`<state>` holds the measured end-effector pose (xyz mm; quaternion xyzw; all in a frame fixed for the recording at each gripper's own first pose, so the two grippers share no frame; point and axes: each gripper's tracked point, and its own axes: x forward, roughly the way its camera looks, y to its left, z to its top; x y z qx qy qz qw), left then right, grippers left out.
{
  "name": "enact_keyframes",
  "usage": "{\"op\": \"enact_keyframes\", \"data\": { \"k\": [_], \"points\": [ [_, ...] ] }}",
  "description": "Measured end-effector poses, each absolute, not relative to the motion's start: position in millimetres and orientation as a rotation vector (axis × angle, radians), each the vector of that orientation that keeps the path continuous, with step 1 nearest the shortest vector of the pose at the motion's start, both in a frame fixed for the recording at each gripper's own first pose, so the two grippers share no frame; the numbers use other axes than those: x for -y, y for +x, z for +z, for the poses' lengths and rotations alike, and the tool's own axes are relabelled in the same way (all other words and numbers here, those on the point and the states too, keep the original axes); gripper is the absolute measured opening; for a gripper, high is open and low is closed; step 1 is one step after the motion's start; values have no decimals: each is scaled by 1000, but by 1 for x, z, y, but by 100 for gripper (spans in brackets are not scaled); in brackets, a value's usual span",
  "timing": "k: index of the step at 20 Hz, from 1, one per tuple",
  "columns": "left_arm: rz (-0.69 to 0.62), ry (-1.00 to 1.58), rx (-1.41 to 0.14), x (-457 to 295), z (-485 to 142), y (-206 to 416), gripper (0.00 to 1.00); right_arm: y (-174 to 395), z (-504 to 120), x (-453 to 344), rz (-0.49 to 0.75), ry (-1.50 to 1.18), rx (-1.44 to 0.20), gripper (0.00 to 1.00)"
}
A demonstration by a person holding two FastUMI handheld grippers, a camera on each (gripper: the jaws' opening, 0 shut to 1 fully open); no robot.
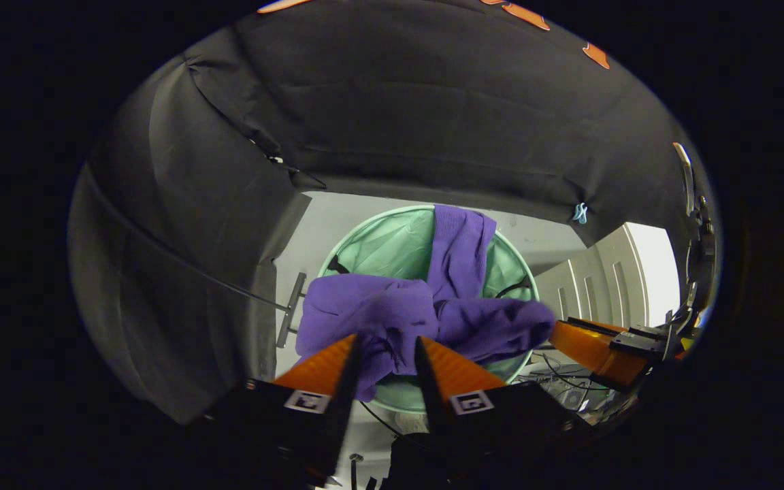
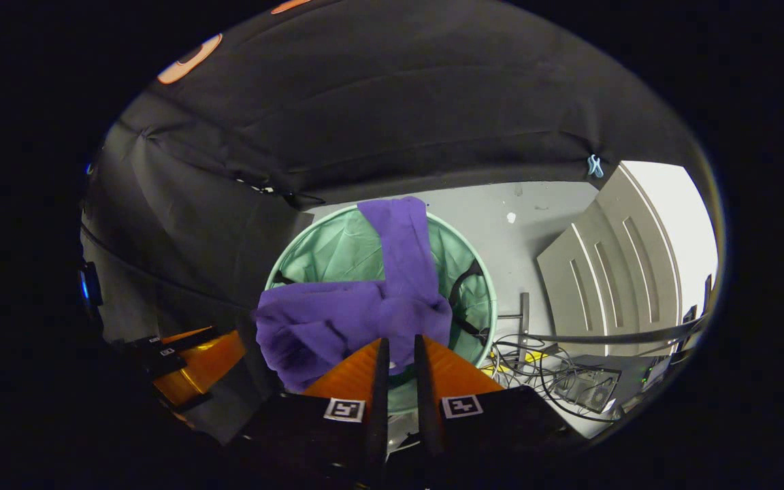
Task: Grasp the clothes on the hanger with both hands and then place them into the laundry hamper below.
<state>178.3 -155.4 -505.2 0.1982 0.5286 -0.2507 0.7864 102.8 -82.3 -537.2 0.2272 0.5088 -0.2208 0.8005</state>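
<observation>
cables [image 2: 555,361] and a door [image 2: 603,272] beside hamper [image 2: 337,252].

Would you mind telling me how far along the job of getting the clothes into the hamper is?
The purple garment already looks to be off the hanger. In hand: the left gripper and the right gripper each pinch it above the green laundry hamper, one sleeve trailing over the far rim. Left: lower it in and open both sets of fingers.
</observation>
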Motion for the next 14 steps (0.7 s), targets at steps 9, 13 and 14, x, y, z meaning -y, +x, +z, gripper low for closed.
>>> {"op": "enact_keyframes", "data": {
  "k": [9,13,14],
  "points": [
    [-522,359,-1142,150,-486,170,61,102,-517,77,-456,426,-1069,43],
    [-506,336,-1131,142,-473,165,75,87,-504,75,-455,402,-1076,51],
    [-500,329,-1125,139,-468,164,81,82,-496,72,-452,398,-1067,54]
  ]
}}
